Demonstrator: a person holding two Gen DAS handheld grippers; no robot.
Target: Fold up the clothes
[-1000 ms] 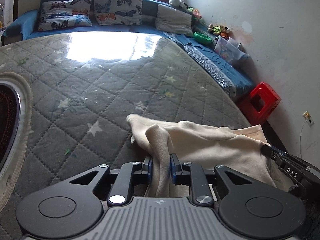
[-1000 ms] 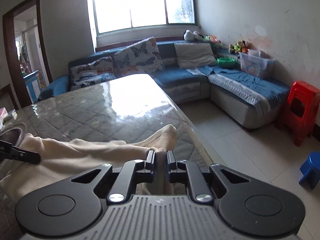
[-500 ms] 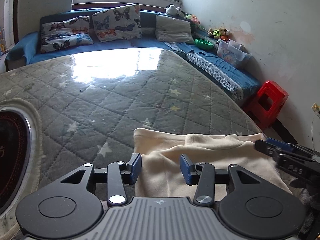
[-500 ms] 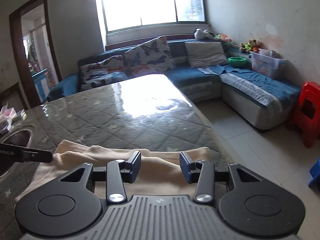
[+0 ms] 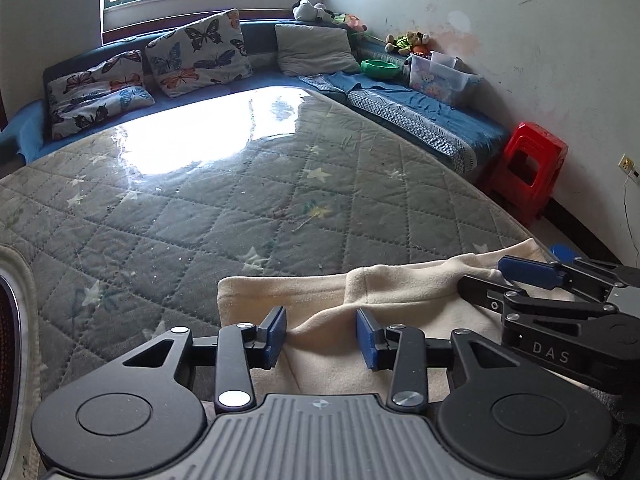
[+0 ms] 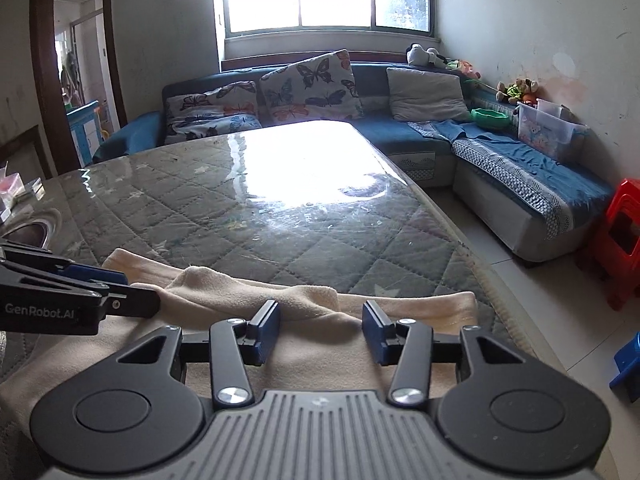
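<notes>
My left fingers [image 5: 321, 338] stand spread over the cream garment [image 5: 320, 300], pinching nothing, its near-left corner just ahead of them on the quilted counter [image 5: 240, 200]. My right fingers [image 6: 320, 334] are spread too, empty above the same cloth [image 6: 312, 360], where a doubled layer with a raised ridge runs just beyond the tips. The garment lies partly folded at the counter's near edge. I judge this a pause between folds: any next fold would call for both pairs of fingers to close on matching edges and carry them over evenly, without dragging the layer beneath.
</notes>
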